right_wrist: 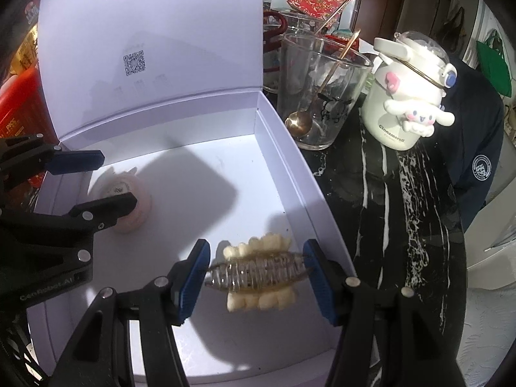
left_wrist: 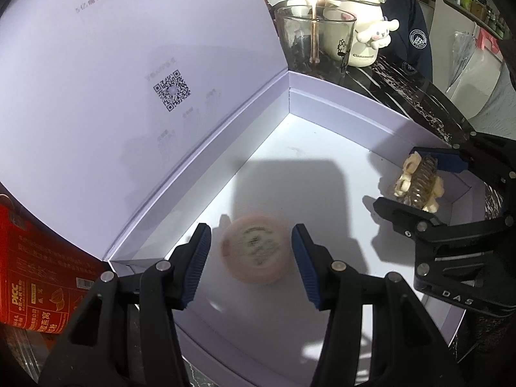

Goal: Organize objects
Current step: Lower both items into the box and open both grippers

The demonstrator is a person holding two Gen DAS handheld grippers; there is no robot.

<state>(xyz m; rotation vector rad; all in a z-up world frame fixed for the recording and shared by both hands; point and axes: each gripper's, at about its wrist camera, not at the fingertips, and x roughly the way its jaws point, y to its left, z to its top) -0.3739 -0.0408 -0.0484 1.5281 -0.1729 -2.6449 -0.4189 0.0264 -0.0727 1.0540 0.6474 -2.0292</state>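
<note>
Red carton with printed labels sits outside the box, off to the left of the left gripper. White box lies open on the dark marbled tabletop, its lid standing up at the far side, a QR code printed on the inner face. Left gripper hangs over the near-left part of the box floor, blue pads spread wide; a round pink tin lies between them, clear of both pads, blurred in the left wrist view. Whether the tin rests on the floor or is just above it cannot be told. To the right, inside the same box near its right wall, the right gripper stands with its pads apart on either side of a hair claw clip, cream petals above and below a clear toothed spine. Left tip of the clip looks to meet the left pad, right tip reaches the right pad; firm grip not confirmed. Beyond the box, ahead and right of the right gripper: a clear glass holding a gold spoon, then a white Cinnamoroll bottle just beside it. Dark jacket with a round badge lies farther right.
</note>
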